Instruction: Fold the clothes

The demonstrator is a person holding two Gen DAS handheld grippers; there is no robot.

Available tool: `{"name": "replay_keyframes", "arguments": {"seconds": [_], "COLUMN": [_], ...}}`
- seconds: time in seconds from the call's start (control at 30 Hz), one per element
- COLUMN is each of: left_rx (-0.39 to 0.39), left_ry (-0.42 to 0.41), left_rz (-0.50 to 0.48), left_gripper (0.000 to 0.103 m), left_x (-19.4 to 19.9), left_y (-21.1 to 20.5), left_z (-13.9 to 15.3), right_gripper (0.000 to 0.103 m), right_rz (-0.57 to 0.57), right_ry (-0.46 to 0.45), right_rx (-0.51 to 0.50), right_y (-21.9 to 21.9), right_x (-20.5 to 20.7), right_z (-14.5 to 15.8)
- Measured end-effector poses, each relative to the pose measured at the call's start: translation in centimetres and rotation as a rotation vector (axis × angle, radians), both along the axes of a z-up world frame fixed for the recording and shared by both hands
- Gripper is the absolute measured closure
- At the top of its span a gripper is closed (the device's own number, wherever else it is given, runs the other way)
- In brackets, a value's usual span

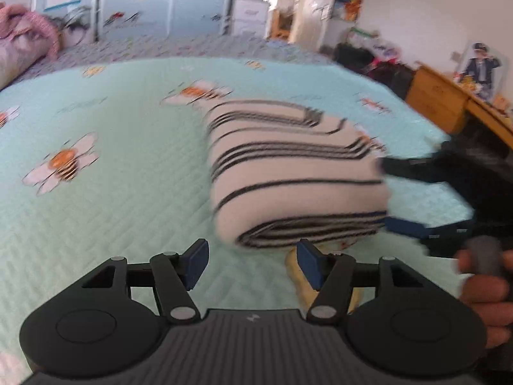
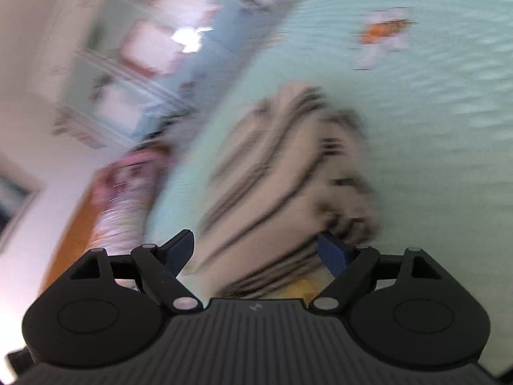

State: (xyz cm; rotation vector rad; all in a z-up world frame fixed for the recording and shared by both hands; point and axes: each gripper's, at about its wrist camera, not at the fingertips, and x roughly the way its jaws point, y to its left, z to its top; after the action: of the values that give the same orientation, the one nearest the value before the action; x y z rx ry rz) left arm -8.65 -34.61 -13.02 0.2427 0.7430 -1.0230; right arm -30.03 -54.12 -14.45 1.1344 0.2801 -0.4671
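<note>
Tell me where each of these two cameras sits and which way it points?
Left wrist view: sits on the left gripper, looking forward over the bed at the folded striped garment; its open fingers show, plus the right gripper and a hand.
Right wrist view: sits on the right gripper, tilted and blurred, looking along the same garment; its own open fingers show.
Shared: the striped garment and the mint bed cover.

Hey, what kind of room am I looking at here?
Most likely a bedroom. A striped garment lies folded on a bed covered by a mint quilt with a flower print, a pale blue wardrobe stands behind it, and pink bedding is piled at the far left.
</note>
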Motion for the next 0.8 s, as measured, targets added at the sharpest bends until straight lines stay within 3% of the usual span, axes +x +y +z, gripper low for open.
{"name": "replay_keyframes", "arguments": {"seconds": [0.1,0.27,0.4,0.53,0.63,0.8], "left_rx": [0.056,0.037,0.033,0.063,0.077,0.097], "left_ry": [0.019,-0.005,-0.05,-0.062,-0.063,-0.061], "left_rz": [0.054,0.039,0.038,0.025,0.011,0.005], "left_gripper": [0.039,0.039,0.035,0.035,0.035,0.035], "left_x": [0.9,1.2,1.9,2.1,1.5,1.0], "left_y": [0.4,-1.0,-3.2,-4.6,-4.7,-5.4], "left_z": [-0.7,1.0,2.7,3.0,2.9,2.7], "right_gripper": [0.018,0.018,0.018,0.018,0.018,0.018], "right_rz": [-0.01,0.029,0.034,0.024,-0.019,-0.038], "right_ry": [0.006,0.036,0.067,0.156,0.228,0.271], "right_rx": [-0.051,-0.216,-0.281,-0.236,-0.187,-0.255], "right_y": [0.7,2.6,1.4,-0.5,-0.6,1.6], "right_x": [-0.8,-0.4,2.7,4.8,4.1,2.1], "right_z": [1.4,4.8,6.1,4.8,3.4,4.6]}}
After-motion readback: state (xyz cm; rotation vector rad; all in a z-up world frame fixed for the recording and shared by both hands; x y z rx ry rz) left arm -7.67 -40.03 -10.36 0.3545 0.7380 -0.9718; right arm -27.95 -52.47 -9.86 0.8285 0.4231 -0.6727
